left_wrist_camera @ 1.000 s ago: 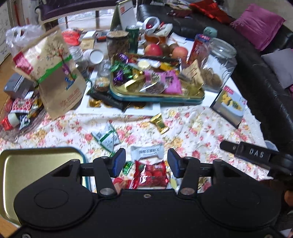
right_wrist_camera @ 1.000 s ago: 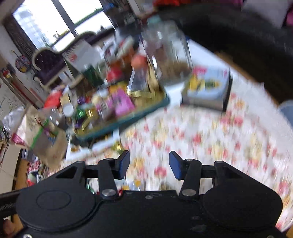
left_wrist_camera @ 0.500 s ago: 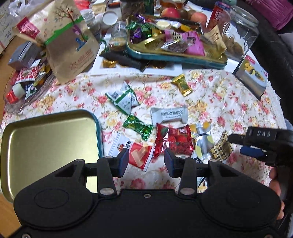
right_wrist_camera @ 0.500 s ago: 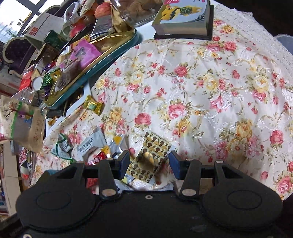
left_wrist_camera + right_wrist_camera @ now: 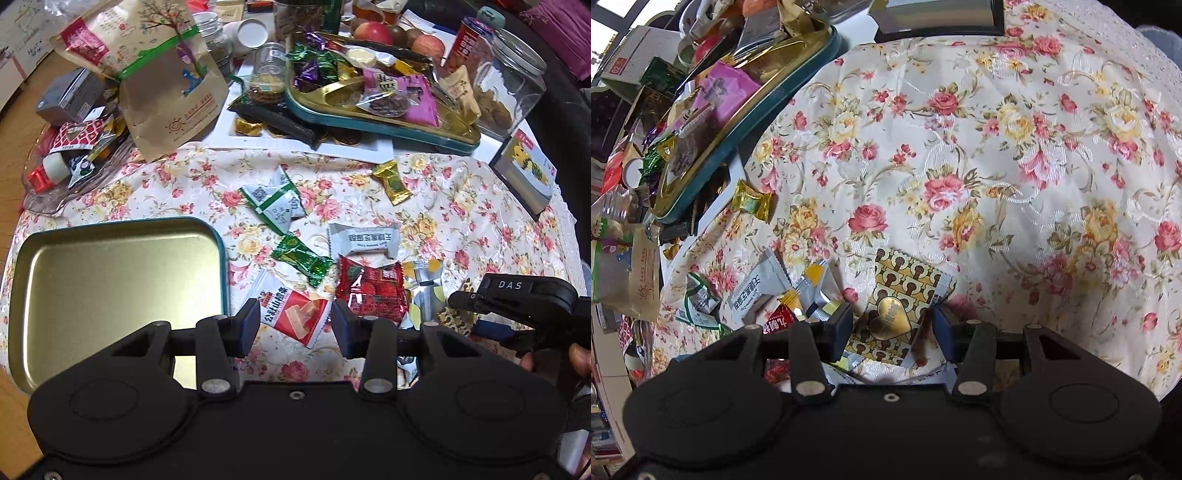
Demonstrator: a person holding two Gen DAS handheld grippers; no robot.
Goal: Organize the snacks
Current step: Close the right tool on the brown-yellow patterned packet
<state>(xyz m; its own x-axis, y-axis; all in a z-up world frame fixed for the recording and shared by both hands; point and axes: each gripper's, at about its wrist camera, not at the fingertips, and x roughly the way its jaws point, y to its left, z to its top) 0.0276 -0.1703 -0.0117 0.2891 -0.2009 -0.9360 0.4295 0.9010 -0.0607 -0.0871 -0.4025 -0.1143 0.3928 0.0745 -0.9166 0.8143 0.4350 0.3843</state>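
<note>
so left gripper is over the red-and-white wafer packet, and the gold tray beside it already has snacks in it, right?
Not quite. Left gripper is over the red-and-white wafer packet, but the gold tray beside it holds no snacks; the left wrist view shows it bare.

Two grippers [image 5: 293, 326] [image 5: 892, 326], two tins [image 5: 26, 258] [image 5: 369, 120], eight loose wrapped snacks [image 5: 295, 312], two apples [image 5: 373, 31]

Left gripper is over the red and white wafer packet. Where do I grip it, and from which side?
Come straight down on the red and white wafer packet; it lies flat on the tablecloth, tilted, between the open fingers of the left gripper. Pinch across its short width at the middle. Its upper corner sits close to the green candy, so stay off that end.
</note>
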